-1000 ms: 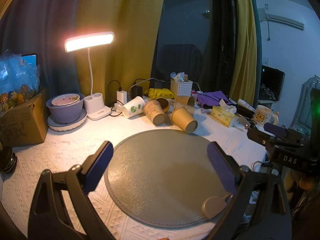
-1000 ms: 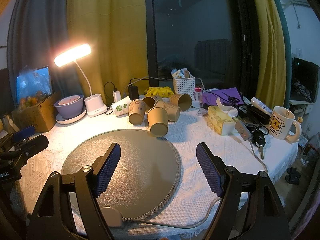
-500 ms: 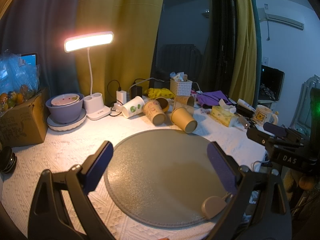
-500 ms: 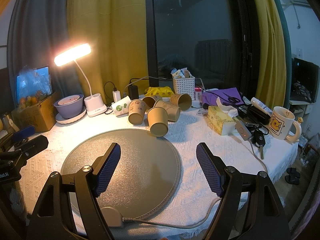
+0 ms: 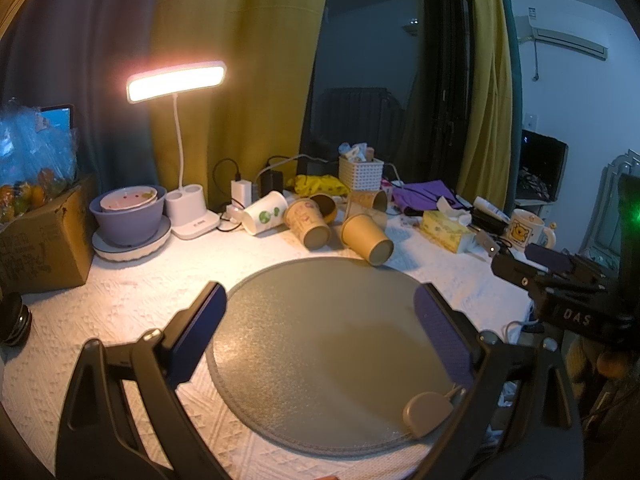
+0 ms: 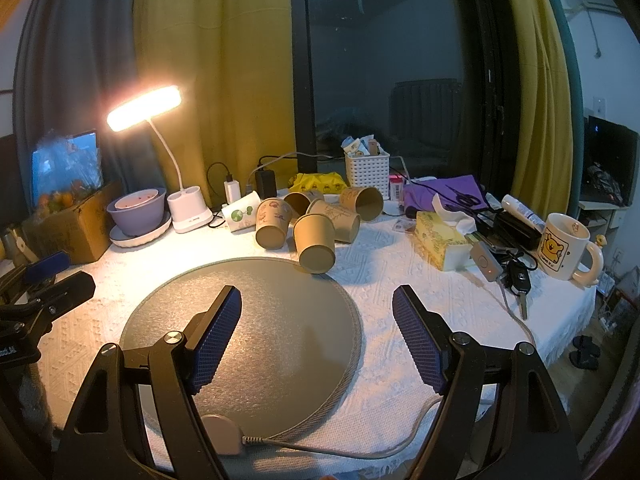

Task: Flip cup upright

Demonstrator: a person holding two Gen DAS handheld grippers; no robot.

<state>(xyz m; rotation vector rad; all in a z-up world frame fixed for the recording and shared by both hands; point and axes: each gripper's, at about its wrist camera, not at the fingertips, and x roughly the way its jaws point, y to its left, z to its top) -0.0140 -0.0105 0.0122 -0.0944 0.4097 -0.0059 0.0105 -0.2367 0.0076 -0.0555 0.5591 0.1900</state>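
Note:
Several brown paper cups lie on their sides in a cluster behind a round grey mat (image 5: 320,356) (image 6: 260,320). The nearest cup (image 5: 367,239) (image 6: 315,242) lies at the mat's far edge with its base toward me. A patterned cup (image 5: 308,224) (image 6: 274,222) and a white cup with green print (image 5: 265,213) (image 6: 240,213) lie to its left. My left gripper (image 5: 320,336) is open and empty above the mat. My right gripper (image 6: 316,332) is open and empty over the mat's right edge.
A lit desk lamp (image 5: 176,80) (image 6: 144,108), a purple bowl on a plate (image 5: 128,216), a cardboard box (image 5: 44,236), a white basket (image 6: 367,168), a tissue box (image 6: 440,240), a bear mug (image 6: 564,246) and keys (image 6: 516,280) ring the table. A cabled puck (image 6: 222,434) lies on the mat.

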